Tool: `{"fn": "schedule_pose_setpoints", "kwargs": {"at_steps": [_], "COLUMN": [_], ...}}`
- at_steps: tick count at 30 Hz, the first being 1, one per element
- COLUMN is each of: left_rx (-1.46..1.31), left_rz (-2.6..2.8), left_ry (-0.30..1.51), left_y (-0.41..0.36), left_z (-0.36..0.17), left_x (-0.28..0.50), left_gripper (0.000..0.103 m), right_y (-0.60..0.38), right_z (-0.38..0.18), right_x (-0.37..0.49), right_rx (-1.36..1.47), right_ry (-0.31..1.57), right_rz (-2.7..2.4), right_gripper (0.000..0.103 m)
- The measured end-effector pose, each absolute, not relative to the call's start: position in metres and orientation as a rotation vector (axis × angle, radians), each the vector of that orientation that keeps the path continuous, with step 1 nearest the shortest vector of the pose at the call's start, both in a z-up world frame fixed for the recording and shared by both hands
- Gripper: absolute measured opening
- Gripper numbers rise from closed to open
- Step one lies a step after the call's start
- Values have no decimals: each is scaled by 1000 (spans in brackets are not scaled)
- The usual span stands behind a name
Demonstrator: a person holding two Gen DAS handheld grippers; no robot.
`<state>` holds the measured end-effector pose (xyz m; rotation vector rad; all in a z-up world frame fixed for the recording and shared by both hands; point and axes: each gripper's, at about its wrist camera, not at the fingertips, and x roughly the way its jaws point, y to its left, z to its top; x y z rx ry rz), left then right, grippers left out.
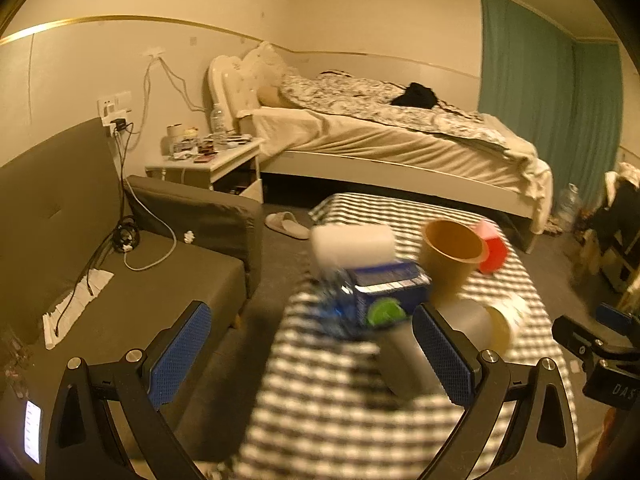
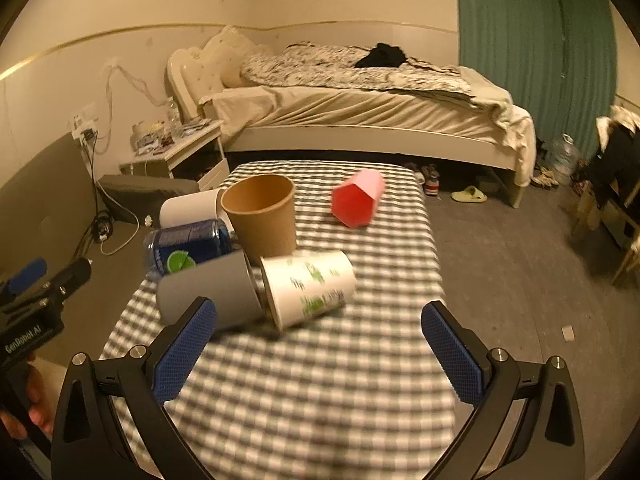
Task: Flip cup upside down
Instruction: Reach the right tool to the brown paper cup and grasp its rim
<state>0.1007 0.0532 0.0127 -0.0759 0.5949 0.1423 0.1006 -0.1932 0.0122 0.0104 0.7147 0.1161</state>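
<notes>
A brown paper cup (image 2: 262, 216) stands upright, mouth up, on the checkered table (image 2: 320, 380); it also shows in the left wrist view (image 1: 450, 254). A white printed cup (image 2: 310, 286) lies on its side, beside a grey cup (image 2: 210, 294) on its side. A red-pink cup (image 2: 356, 200) lies tipped further back. My right gripper (image 2: 320, 356) is open and empty, short of the cups. My left gripper (image 1: 312, 356) is open and empty over the table's left edge, its right finger beside the grey cup (image 1: 404, 352).
A blue can with a lime label (image 2: 186, 246) and a white cup (image 2: 192, 208) lie on the table's left side. A grey sofa (image 1: 120, 280) is left of the table, a bed (image 2: 360, 112) behind it and a nightstand (image 2: 176, 152) at the back left.
</notes>
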Motion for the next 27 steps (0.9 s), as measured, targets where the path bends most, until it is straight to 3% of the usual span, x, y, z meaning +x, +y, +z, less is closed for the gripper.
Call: {"fn": "schedule_pose_setpoints", "kwargs": {"at_steps": [16,21,24,27], "left_rx": [-67,-41,-52,-47], "left_rz": [188,183,185,194], "left_ry": [694,706,712,712], "left_y": [79,78,80,82], "left_z": [-26,-29,-30,-30], "left_x": [143,145,145,146], "left_gripper": [103,103,103,103], "right_y": [-129,-123,-121,-122], "right_z": [-31,-38,-41,-38], "right_x": [241,258,266,268], "right_rx": [-101,-86,-72,-56], "right_ry": [823,845,864,859], "right_rz": [218,247,262,264], "right_gripper": [102,93,78,76]}}
